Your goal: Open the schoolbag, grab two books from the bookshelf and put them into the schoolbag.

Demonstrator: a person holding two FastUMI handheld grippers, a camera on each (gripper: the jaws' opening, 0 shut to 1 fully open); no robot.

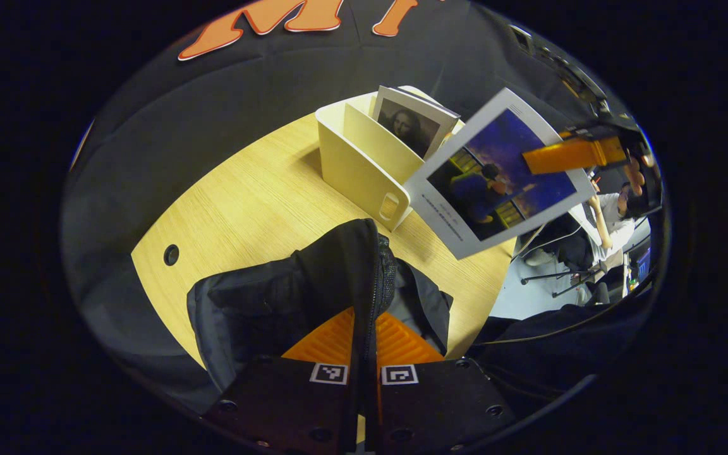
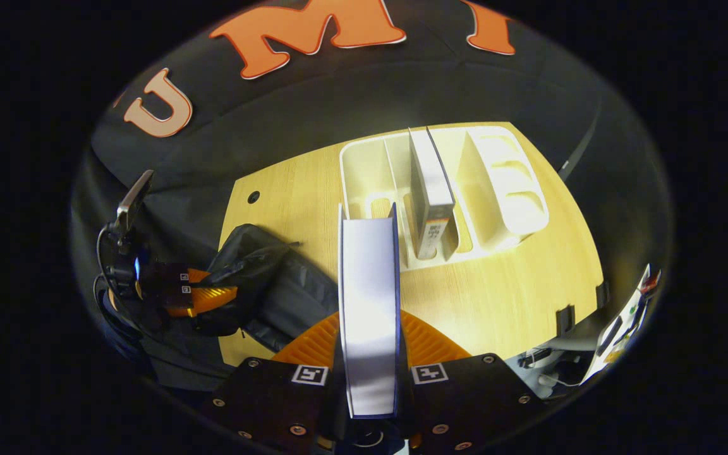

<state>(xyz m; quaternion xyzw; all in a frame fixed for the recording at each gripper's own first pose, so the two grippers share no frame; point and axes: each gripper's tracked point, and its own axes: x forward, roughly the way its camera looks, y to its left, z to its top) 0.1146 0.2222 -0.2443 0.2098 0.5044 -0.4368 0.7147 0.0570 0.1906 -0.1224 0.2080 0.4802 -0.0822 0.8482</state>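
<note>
Right gripper (image 2: 369, 354) around book (image 2: 369, 303), spine pointing away.

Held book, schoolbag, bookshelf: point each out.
held book (image 1: 503, 174): left gripper view, middle of its cover.
schoolbag (image 1: 263, 297): left gripper view, black fabric left of the zip.
bookshelf (image 2: 509, 189): right gripper view, right-hand divider wall.
</note>
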